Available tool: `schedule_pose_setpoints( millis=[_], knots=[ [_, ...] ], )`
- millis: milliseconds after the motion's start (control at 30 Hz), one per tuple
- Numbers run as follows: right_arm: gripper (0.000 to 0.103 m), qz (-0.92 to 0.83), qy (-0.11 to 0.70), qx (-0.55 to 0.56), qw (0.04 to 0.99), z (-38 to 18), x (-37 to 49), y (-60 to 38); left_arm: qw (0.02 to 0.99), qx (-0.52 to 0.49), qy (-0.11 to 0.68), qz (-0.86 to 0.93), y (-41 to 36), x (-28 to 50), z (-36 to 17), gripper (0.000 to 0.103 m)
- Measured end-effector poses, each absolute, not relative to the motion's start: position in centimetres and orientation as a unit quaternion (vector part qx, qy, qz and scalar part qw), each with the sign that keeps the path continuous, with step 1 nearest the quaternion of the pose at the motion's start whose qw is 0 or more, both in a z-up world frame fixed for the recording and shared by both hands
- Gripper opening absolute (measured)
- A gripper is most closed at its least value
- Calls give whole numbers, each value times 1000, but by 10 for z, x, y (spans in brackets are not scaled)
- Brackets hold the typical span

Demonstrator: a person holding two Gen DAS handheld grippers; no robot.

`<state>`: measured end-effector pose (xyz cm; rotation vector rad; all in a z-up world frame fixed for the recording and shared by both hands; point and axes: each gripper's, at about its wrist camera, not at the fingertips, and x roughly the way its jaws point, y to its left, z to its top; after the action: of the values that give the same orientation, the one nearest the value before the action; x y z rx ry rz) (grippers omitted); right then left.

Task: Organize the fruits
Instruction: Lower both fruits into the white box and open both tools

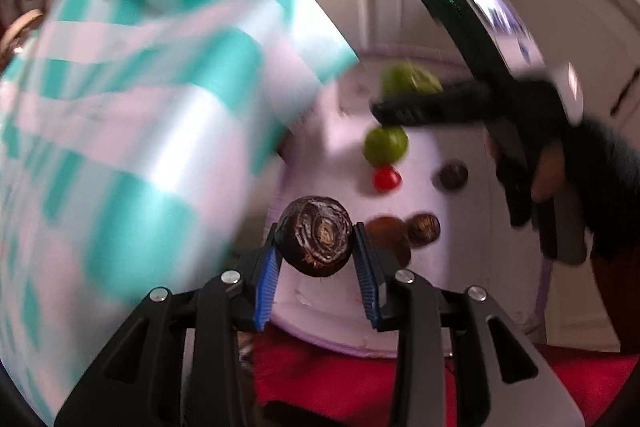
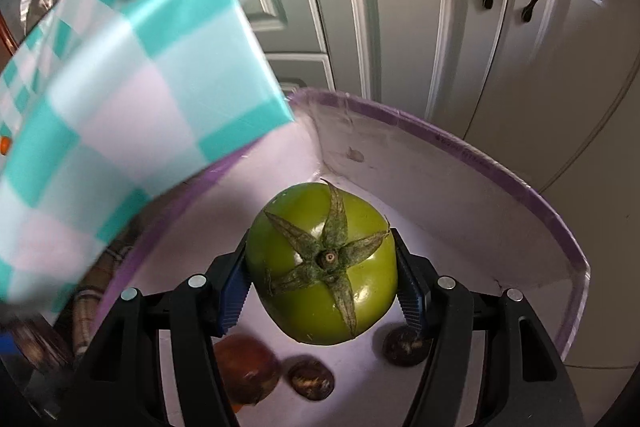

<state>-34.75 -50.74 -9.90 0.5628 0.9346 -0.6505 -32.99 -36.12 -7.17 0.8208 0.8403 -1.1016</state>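
While left gripper (image 1: 314, 251) clamps a dark brown round fruit (image 1: 315, 235) above the lavender-rimmed white round tray (image 2: 472, 155), right gripper (image 2: 322, 281) grips a green tomato (image 2: 322, 267) over it, teal-checked box (image 2: 120, 99) at 10 o'clock.

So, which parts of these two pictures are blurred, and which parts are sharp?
Left wrist view: the checkered box and the right gripper are smeared by motion, while the dark round fruit in the left gripper is sharp. Right wrist view: the green tomato is crisp with small glare spots; the box edge is only slightly soft.
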Motion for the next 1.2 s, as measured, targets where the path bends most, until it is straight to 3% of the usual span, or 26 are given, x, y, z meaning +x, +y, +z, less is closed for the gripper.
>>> schedule_pose_setpoints(
  millis=[333, 633, 733, 867, 900, 1100, 1200],
  knots=[
    [63, -311, 559, 222, 736, -144, -369, -519, 613, 443, 480, -444, -388, -320, -163, 36],
    [63, -260, 634, 171, 708, -169, -332, -501, 583, 506, 467, -431, -389, -329, -194, 37],
    [63, -247, 645, 179, 701, -176, -333, -501, 578, 495, 471, -446, -389, -330, -194, 47],
    [63, -244, 639, 212, 698, -179, -336, -515, 581, 476, 460, -474, -383, -334, -186, 67],
    [64, -243, 641, 218, 695, -181, -337, -517, 586, 475, 453, -475, -382, -335, -183, 76],
    [74, -257, 589, 263, 719, -159, -357, -526, 650, 428, 385, -496, -362, -332, -139, 79],
    [76, -293, 573, 257, 721, -136, -365, -524, 700, 385, 315, -513, -342, -335, -97, 81]
  ],
)
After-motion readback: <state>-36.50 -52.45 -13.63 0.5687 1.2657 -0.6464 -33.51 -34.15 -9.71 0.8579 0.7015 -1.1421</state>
